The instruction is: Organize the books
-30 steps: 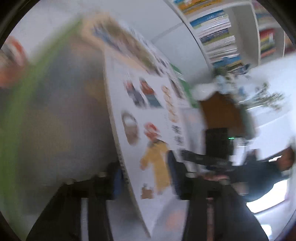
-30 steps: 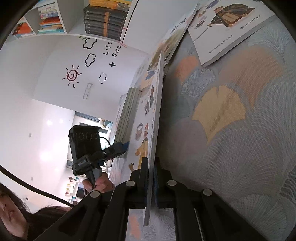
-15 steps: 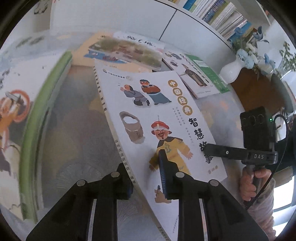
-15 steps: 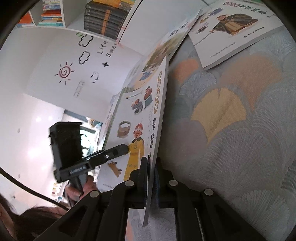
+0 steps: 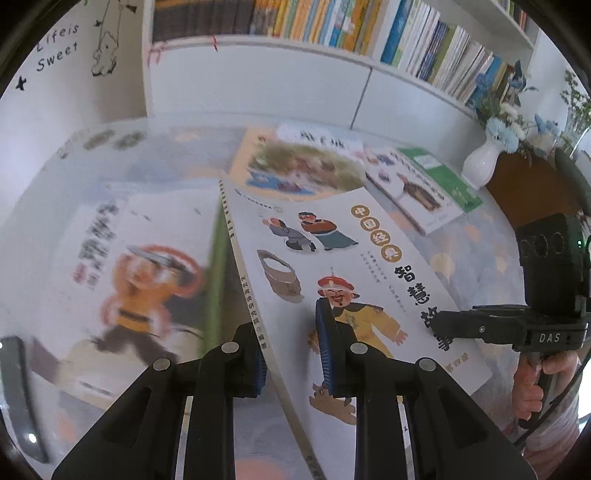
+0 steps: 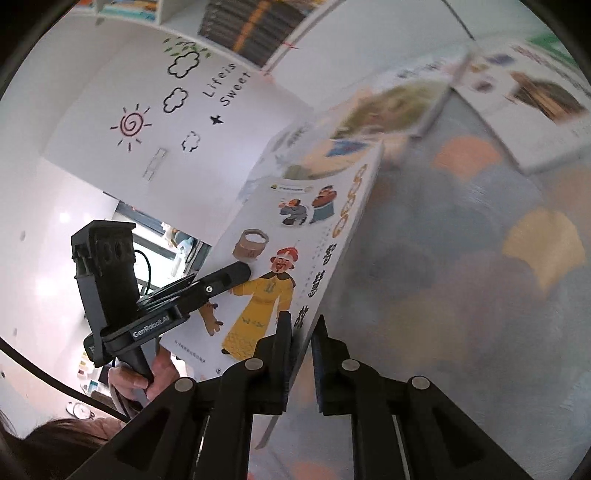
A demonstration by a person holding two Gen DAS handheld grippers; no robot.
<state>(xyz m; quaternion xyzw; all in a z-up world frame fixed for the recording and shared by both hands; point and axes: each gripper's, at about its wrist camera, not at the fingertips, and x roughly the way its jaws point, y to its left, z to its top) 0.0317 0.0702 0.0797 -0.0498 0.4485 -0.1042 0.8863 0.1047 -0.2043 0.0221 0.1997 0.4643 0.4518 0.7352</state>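
a: what are the jaws doing?

b: the left gripper (image 5: pixel 291 354) is clamped on the spine edge of the white storybook (image 5: pixel 354 266), the one with the figure in yellow robes. the right gripper (image 6: pixel 300 354) sits at the book's opposite long edge; its jaws are opening, a gap shows on one side, and the edge is between them.

a: where's the book?

b: lifted and tilted above the patterned tablecloth (image 6: pixel 480 258). a blurred book with a green spine (image 5: pixel 140 273) lies left of it; more books (image 5: pixel 303 166) lie flat behind.

a: further out?

b: a white vase (image 5: pixel 480 166) and a filled bookshelf (image 5: pixel 332 29).
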